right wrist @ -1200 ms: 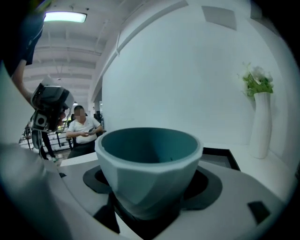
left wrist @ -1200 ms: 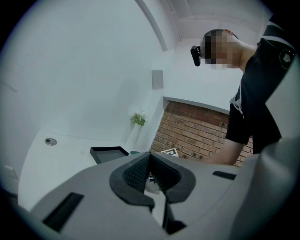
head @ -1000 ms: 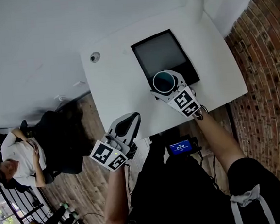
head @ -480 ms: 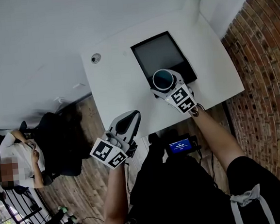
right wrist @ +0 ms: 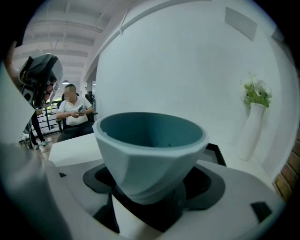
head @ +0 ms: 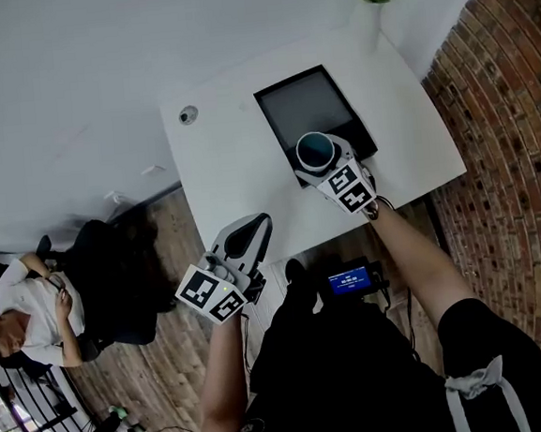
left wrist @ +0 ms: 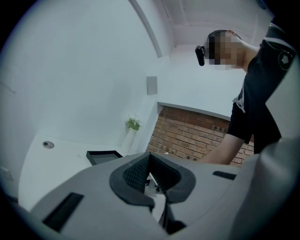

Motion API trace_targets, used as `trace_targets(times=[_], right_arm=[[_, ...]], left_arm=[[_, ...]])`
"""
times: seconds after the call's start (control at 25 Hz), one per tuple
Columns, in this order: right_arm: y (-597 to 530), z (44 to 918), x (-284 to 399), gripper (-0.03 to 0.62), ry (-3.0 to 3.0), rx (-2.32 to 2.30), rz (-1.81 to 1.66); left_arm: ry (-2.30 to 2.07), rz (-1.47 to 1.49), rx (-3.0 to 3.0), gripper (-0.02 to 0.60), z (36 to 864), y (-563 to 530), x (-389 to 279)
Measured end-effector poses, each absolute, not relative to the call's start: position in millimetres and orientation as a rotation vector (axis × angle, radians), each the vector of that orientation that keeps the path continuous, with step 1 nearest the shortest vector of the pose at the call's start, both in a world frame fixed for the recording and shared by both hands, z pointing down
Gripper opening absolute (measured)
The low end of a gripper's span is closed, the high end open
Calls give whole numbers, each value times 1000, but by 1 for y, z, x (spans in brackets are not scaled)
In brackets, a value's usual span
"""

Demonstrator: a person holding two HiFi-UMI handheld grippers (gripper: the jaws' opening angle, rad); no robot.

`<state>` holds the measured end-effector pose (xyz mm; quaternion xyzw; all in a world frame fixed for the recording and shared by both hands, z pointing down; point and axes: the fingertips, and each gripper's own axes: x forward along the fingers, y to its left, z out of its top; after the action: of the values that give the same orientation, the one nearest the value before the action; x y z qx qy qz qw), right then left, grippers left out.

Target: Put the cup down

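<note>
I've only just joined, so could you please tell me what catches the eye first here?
A teal cup sits clamped in the right gripper's jaws, above the black tray's near corner on the white table. The left gripper hangs at the table's near edge, jaws together and empty.

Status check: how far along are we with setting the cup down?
Done: the cup is gripped in the right tongs, upright, over the near edge of the black tray on the white table. In hand: placing it; I cannot tell whether its base touches anything. Left: rest it and open the tongs. The left tongs are shut, empty, off the table's edge.
</note>
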<state>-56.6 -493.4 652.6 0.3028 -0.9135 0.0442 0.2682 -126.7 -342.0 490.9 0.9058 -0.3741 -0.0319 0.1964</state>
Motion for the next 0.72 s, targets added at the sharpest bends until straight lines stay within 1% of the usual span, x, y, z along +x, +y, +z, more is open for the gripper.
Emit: trace_targets(times=[0.2, 0.56, 0.72], right_arm=[[-489, 650, -43, 400, -2458, 843, 135], [-470, 623, -10, 400, -2522, 906, 305], [-460, 602, 10, 399, -2581, 941, 471]], left_arm=[[-1044, -105, 2545, 8, 491, -341, -133], [-1008, -166, 2555, 8, 484, -350, -134], [-982, -166, 2568, 8, 485, -352, -129]])
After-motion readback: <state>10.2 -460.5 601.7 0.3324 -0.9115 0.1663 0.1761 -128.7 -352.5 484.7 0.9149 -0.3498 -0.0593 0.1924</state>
